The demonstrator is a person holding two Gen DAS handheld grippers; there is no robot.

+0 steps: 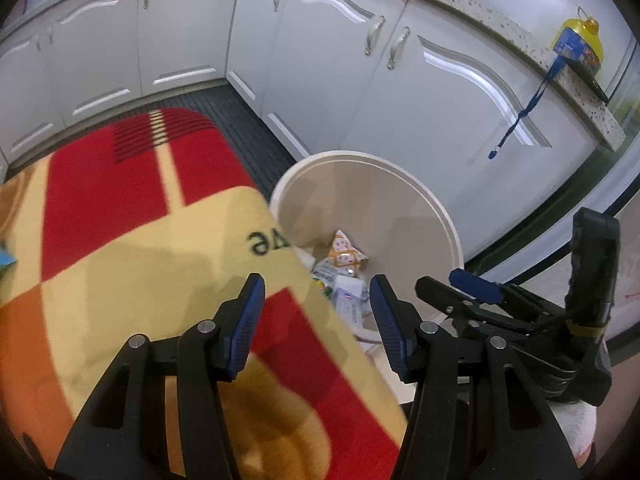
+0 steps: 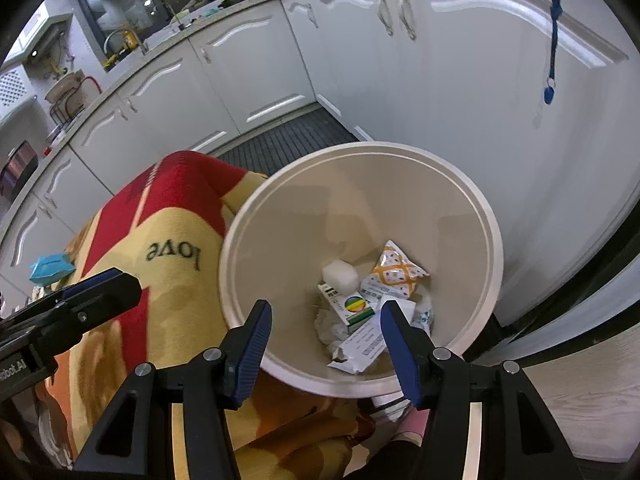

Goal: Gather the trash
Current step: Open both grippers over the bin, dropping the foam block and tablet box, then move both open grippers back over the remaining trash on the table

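Note:
A beige round bin [image 2: 472,208] stands on the floor beside the blanket-covered table [image 2: 168,216]. It holds several pieces of trash: a white foam block [image 2: 340,274], an orange patterned packet [image 2: 394,274], a small carton [image 2: 352,308] and a printed paper wrapper [image 2: 362,350]. My right gripper [image 2: 326,346] is open and empty above the bin's near rim. My left gripper [image 1: 316,320] is open and empty over the table edge, next to the bin [image 1: 420,200]. The right gripper [image 1: 476,286] shows in the left wrist view. A blue packet [image 2: 52,268] lies on the table at far left.
White kitchen cabinets [image 1: 180,40] wrap around behind, over a dark ribbed floor mat [image 1: 248,128]. A blue lanyard [image 1: 520,116] hangs from the speckled counter, where a yellow container [image 1: 580,40] stands. Wood-look floor [image 2: 580,392] lies at right.

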